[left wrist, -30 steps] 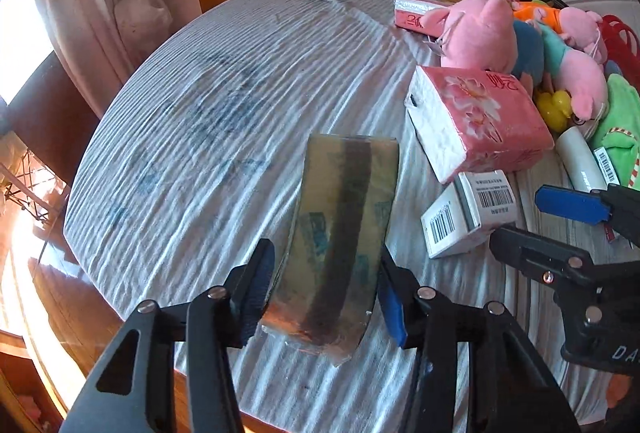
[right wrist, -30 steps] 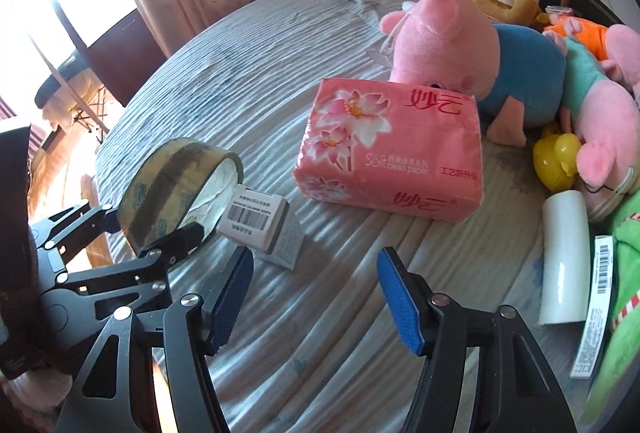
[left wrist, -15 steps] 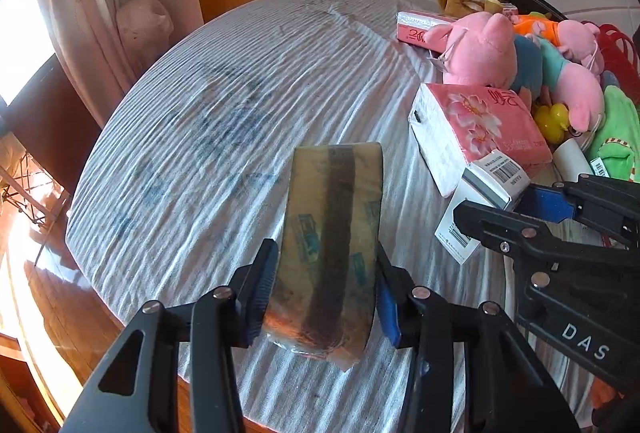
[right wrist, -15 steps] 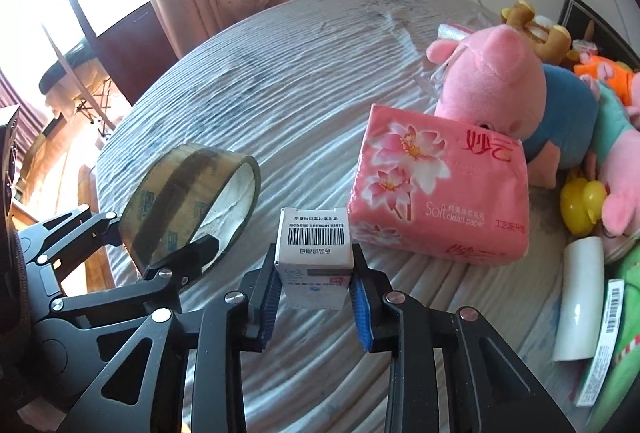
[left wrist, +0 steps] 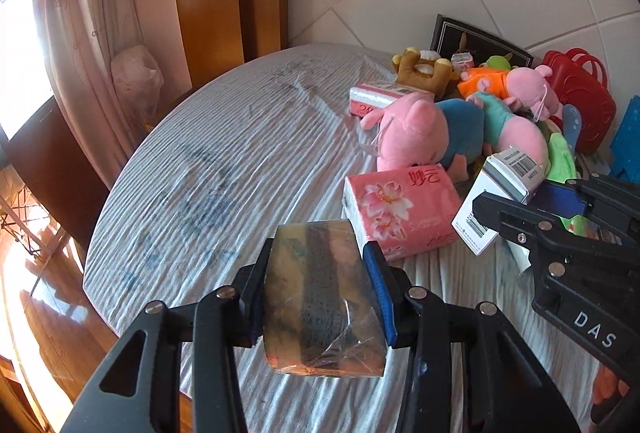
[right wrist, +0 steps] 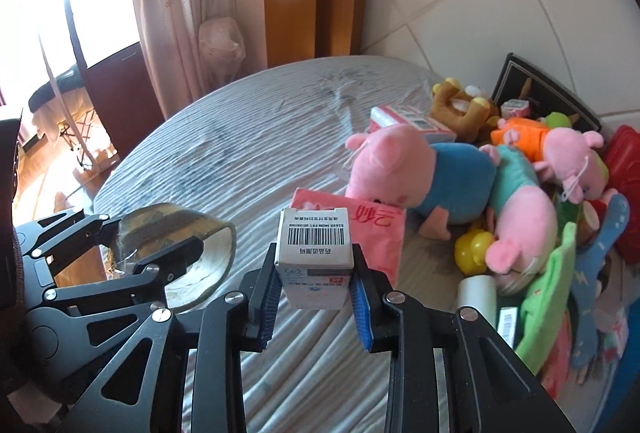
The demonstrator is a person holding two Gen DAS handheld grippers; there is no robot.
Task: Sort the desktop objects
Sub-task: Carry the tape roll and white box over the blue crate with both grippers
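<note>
Jaws of left gripper (left wrist: 320, 289) clamped across width of tape roll (left wrist: 320, 297) after a slight further squeeze, roll clear of striped tablecloth (left wrist: 224, 161) in left wrist view, with right gripper (left wrist: 532, 201) alongside carrying small white box (left wrist: 500, 193) above pink tissue pack (left wrist: 400, 209). Jaws of right gripper (right wrist: 314, 281) freshly closed and pinching small white box (right wrist: 314, 253) by both sides in right wrist view, barcode face up, box off table, plush pigs (right wrist: 420, 169) piled at right, left gripper (right wrist: 120, 257) beside holding tape roll (right wrist: 176, 253). Looks like carry step right after double pickup; next needs a drop spot for each item, none obvious, then a controlled lowering before release.
</note>
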